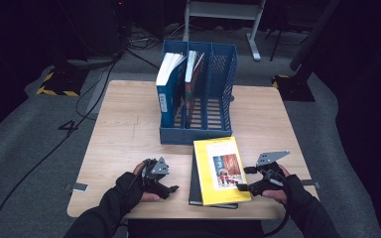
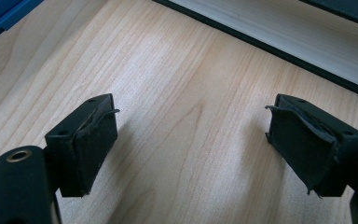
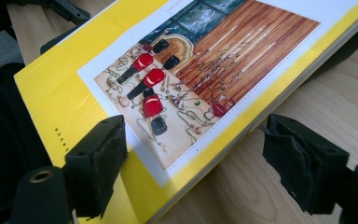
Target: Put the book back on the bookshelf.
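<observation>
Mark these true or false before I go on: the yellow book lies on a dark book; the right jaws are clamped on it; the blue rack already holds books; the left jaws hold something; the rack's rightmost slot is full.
1. The yellow book lies on a dark book: true.
2. The right gripper is clamped on it: false; its jaws stand open at the book's edge.
3. The blue rack holds books: true.
4. The left gripper holds something: false; its jaws are open over bare table.
5. The rightmost slot is full: false; it looks empty.

Yellow book (image 1: 222, 170) flat atop dark book (image 1: 194, 184).
</observation>
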